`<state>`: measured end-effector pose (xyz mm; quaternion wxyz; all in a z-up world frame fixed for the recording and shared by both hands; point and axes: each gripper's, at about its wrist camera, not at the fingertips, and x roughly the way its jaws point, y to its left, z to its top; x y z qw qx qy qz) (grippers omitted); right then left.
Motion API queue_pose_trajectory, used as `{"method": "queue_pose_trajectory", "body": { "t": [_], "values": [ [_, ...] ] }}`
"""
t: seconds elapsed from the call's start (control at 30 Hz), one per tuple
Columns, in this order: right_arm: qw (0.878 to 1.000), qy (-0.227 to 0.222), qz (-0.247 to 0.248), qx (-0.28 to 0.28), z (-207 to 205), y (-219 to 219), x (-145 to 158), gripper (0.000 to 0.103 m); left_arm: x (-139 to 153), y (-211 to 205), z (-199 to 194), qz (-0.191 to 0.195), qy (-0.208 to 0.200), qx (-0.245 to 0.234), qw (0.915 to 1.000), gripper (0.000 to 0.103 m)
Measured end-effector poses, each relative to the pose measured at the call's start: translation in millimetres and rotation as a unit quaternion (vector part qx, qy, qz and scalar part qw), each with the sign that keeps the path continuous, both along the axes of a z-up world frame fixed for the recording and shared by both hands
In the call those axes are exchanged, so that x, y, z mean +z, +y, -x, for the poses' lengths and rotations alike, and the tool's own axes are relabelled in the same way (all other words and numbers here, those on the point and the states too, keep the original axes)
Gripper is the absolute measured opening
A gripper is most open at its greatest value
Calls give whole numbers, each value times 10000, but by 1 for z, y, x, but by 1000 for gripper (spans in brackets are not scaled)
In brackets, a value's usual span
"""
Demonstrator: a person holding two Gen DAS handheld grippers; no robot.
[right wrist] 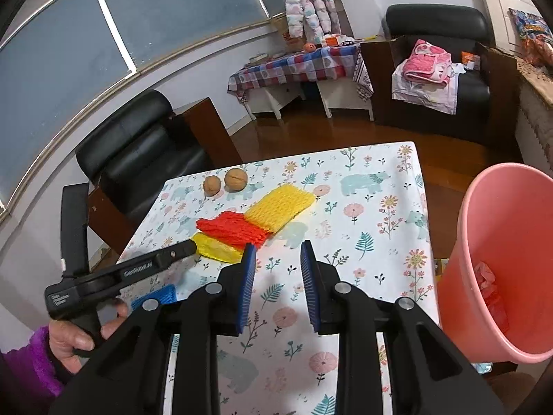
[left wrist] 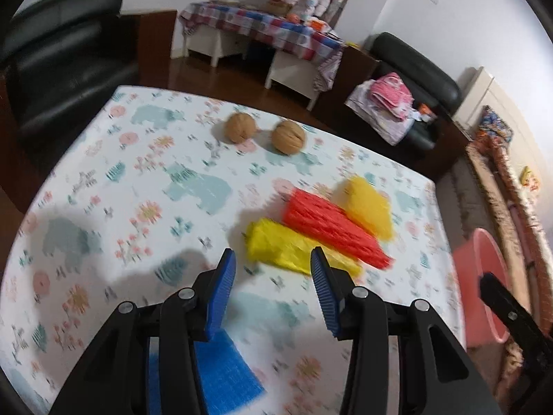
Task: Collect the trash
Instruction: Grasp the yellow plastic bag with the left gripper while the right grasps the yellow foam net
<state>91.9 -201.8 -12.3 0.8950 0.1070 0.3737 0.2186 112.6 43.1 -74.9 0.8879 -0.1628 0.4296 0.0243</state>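
Three foam net sleeves lie side by side on the patterned table: a near yellow one (left wrist: 293,250) (right wrist: 217,247), a red one (left wrist: 331,230) (right wrist: 235,230) and a far yellow one (left wrist: 369,207) (right wrist: 280,207). A blue foam net (left wrist: 224,377) (right wrist: 157,297) lies under my left gripper. My left gripper (left wrist: 273,264) is open and empty, just short of the near yellow sleeve. My right gripper (right wrist: 278,252) is open and empty above the table, right of the sleeves. A pink bin (right wrist: 504,259) (left wrist: 480,287) stands at the table's right edge with pink trash inside.
Two walnuts (left wrist: 264,133) (right wrist: 226,181) sit at the table's far side. The floral tablecloth (right wrist: 363,214) covers the table. A black armchair (right wrist: 138,145) stands to the left, and another (right wrist: 439,65) holds clothes behind.
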Motion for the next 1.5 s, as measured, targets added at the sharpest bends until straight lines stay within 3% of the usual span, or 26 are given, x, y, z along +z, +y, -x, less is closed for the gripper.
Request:
{"method": "queue_pose_trajectory", "body": {
  "t": [0.13,0.47,0.57,0.63,0.83,1.03,1.2,1.5],
  "values": [
    [10000,70,17,-7,-3,2,-8,27,-8,4,-14,145,121,76,9998,44],
    [9997,193,129,-2,-13,9,-23,27,-19,-4,-33,100,182,5,9998,44],
    [9996,230,167,-12,-19,12,-27,27,-20,-7,-36,129,181,-139,9997,28],
    [9996,236,184,-20,-23,14,-28,27,-19,-9,-35,204,141,-272,9993,25],
    [9995,274,170,70,-30,24,-30,27,-12,-13,-26,298,-43,-547,9980,19],
    [9991,291,155,271,-37,42,-30,27,-4,1,-10,442,-108,-524,9976,19],
    [9983,195,246,492,-40,56,-27,27,0,13,7,292,-203,-477,9982,19],
    [9976,672,-161,11,-81,51,-34,27,12,33,29,198,-452,-408,9980,19]
  ]
}}
